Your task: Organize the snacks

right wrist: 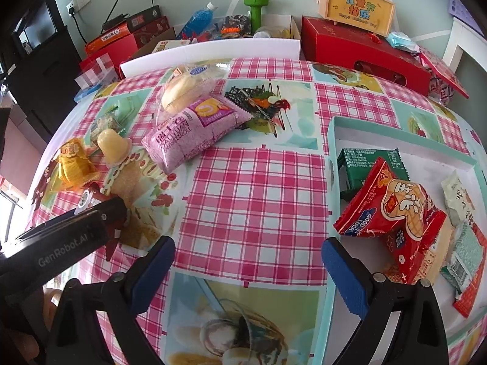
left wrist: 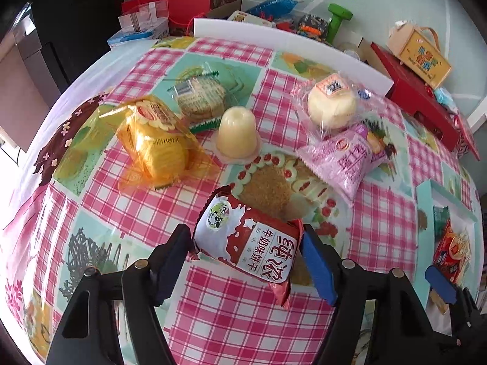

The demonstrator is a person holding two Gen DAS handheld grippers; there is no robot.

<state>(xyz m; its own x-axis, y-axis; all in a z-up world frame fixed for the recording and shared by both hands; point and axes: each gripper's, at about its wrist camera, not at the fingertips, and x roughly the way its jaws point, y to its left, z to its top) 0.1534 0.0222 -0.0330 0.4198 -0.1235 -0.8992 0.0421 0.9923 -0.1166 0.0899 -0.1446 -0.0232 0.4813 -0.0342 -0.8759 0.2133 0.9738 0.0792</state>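
A red-and-white milk biscuit packet [left wrist: 243,243] lies on the checked tablecloth. My left gripper [left wrist: 245,234] straddles it, both pads touching its sides; in the right wrist view its black body [right wrist: 76,231] shows at lower left. My right gripper [right wrist: 249,267] stands open over bare cloth with nothing between its fingers, left of a teal-rimmed tray [right wrist: 333,140]. The tray holds a red packet [right wrist: 395,213], a green packet [right wrist: 368,167] and others. Loose on the cloth are a yellow packet [left wrist: 155,146], a jelly cup [left wrist: 237,133], a cracker pack [left wrist: 201,97], a wrapped bun [left wrist: 331,103] and a purple roll packet [left wrist: 344,158].
A white foam board [left wrist: 289,45] lines the table's far edge. Behind it stand red gift boxes [right wrist: 359,51], a yellow carry box [right wrist: 356,6], a green dumbbell [right wrist: 257,9] and a blue bottle [right wrist: 197,21]. Dark furniture is at the left.
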